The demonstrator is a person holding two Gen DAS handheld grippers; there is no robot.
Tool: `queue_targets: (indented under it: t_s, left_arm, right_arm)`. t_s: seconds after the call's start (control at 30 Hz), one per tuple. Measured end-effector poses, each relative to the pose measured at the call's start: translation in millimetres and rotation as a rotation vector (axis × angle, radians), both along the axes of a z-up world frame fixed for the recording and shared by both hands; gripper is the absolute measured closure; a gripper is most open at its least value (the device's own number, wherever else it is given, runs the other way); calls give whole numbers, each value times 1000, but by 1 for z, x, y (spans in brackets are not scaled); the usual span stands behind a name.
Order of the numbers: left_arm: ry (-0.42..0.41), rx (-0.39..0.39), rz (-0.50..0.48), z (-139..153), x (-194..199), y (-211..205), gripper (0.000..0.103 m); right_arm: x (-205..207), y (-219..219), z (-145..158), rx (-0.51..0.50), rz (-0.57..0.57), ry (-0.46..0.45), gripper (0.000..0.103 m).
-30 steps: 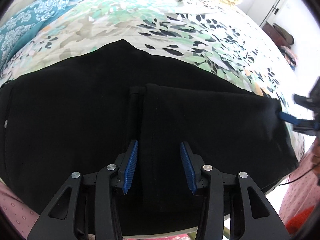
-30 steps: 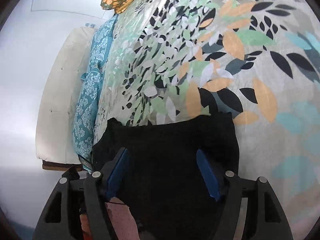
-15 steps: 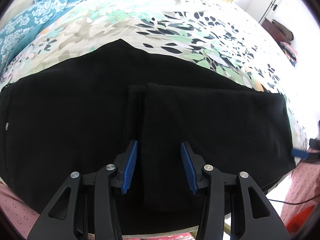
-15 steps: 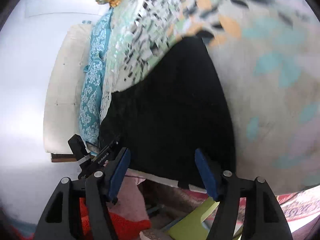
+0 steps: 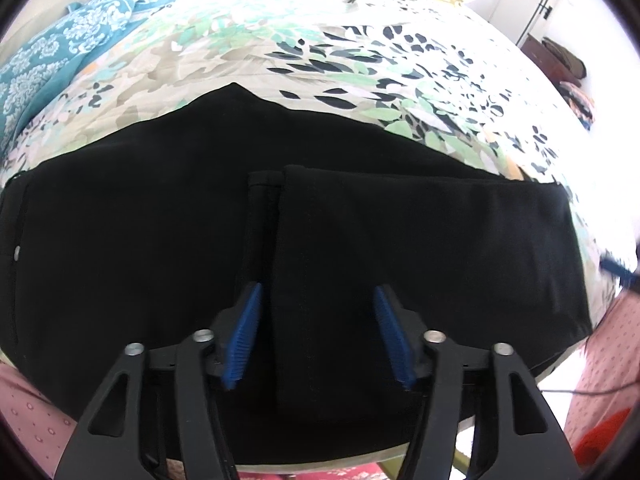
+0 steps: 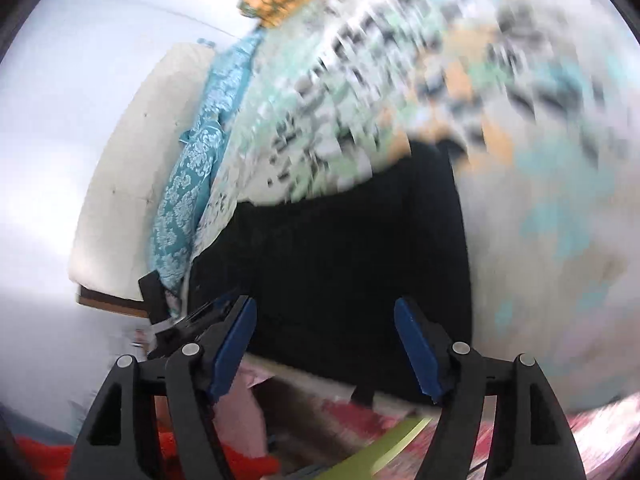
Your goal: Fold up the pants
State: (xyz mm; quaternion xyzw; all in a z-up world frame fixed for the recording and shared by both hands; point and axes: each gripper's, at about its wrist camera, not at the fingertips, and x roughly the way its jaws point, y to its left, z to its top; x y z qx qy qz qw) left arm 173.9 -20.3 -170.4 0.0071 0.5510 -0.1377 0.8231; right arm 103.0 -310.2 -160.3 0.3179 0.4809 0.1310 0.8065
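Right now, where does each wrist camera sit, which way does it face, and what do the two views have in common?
Left wrist: sits on the left gripper, low over the near bed edge, facing across the black pants toward the far pillows; its open blue fingers show.
Right wrist: sits on the right gripper, off the bed's corner, facing along the pants; heavily blurred; open fingers show.
Shared: pants, floral bedspread, teal pillow.

The left wrist camera is looking forward and down past the left hand-held gripper [image 5: 318, 334], close over the black pants [image 5: 140, 240] on the bed [image 5: 360, 40]. The right wrist camera is looking past the right hand-held gripper [image 6: 326, 350], from the bed's edge; its picture is blurry. Both are showing the pants and the bed.
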Motion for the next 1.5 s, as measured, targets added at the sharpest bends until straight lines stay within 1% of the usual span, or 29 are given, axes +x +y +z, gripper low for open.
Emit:
queue_targets:
  t_s: [0.03, 0.1, 0.13, 0.17, 0.23, 0.27, 0.3, 0.33, 0.4, 0.43, 0.53, 0.6, 0.63, 0.7, 0.8, 0.83, 0.87, 0.93, 0.97, 1.1, 1.23, 1.37, 1.43, 1.5]
  left_arm:
    - [-4, 1, 0, 1, 0, -1, 32]
    - [-8, 24, -6, 0, 0, -3, 31]
    - [-8, 34, -7, 0, -1, -3, 31]
    - [-10, 48, -4, -1, -1, -3, 31]
    - [-7, 72, 7, -2, -1, -1, 30]
    - [6, 67, 15, -4, 0, 2, 29]
    - [17, 56, 27, -6, 0, 5, 29]
    - [27, 42, 41, -6, 1, 8, 29]
    - [27, 38, 50, -5, 1, 10, 29]
    - [24, 46, 49, -5, 1, 10, 29]
    - [20, 60, 44, -5, 2, 9, 29]
    - [17, 67, 40, -5, 2, 7, 29]
    - [17, 72, 38, -5, 2, 6, 29]
    - [15, 81, 36, -5, 1, 6, 28]
    - [16, 92, 39, -6, 1, 6, 24]
    - [20, 93, 42, -7, 1, 7, 22]
    - [24, 93, 46, -8, 1, 8, 20]
    - [30, 90, 55, -9, 2, 10, 18]
    - [32, 88, 58, -9, 2, 10, 17]
    - [37, 83, 60, -9, 2, 11, 16]
    - [42, 77, 62, -8, 3, 11, 16]
    - [40, 68, 94, -3, 3, 18, 16]
    - [17, 58, 129, 6, 1, 28, 16]
    - [-9, 27, 169, 19, -2, 41, 16]
  right_arm:
    - [11, 5, 5, -86, 13, -9, 31]
    - [31, 19, 7, -233, 52, -31, 31]
    - [39, 25, 2, -289, 74, -25, 31]
    - [49, 29, -7, -316, 103, -8, 31]
    - [64, 40, -32, -342, 155, 63, 30]
    - [65, 35, -40, -358, 162, 96, 30]
    - [60, 29, -42, -365, 159, 93, 30]
    - [56, 29, -37, -373, 148, 75, 30]
    - [48, 31, -21, -352, 143, 37, 30]
    - [41, 31, -13, -358, 143, 17, 30]
    - [18, 44, 8, -448, 175, -48, 30]
    - [2, 56, 12, -501, 205, -68, 30]
    - [-3, 62, 9, -524, 223, -67, 30]
    - [-10, 74, -2, -563, 259, -34, 30]
    - [-7, 79, -28, -565, 284, 72, 30]
    - [-6, 80, -35, -568, 291, 92, 29]
    - [-5, 80, -36, -570, 289, 90, 28]
    - [-4, 80, -36, -550, 284, 88, 21]
    - [-4, 79, -37, -542, 281, 89, 20]
    - [-4, 81, -40, -541, 291, 75, 12]
    - [-3, 80, -44, -511, 281, 71, 4]
    - [-3, 82, -44, -513, 280, 67, 2]
    - [-4, 81, -42, -506, 275, 59, 2]
    - [-4, 79, -42, -488, 266, 54, 2]
